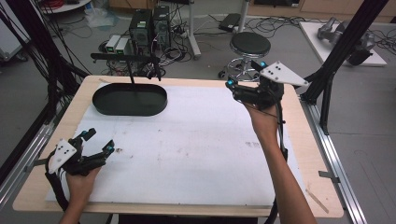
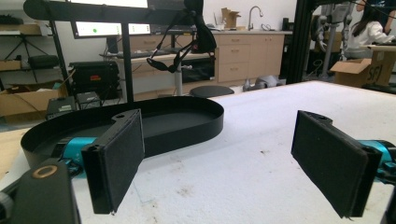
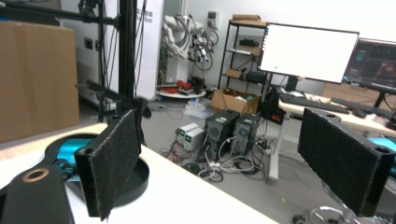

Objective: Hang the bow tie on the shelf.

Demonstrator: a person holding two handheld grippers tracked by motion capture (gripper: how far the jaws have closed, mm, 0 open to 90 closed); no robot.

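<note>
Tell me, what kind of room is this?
Most likely a robotics or engineering lab. Desktop computer towers sit on the floor among tangled cables, a lit monitor stands on a workbench, and a white robot arm stands at the back. The work table is ringed by a black metal frame.

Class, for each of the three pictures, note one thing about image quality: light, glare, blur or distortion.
High view: even light, soft resolution, black tray throws almost no shadow. Left gripper view: the left gripper has close jaws slightly soft, straight lines bow toward the edges. Right gripper view: white monitor blown out, background fairly sharp.
</note>
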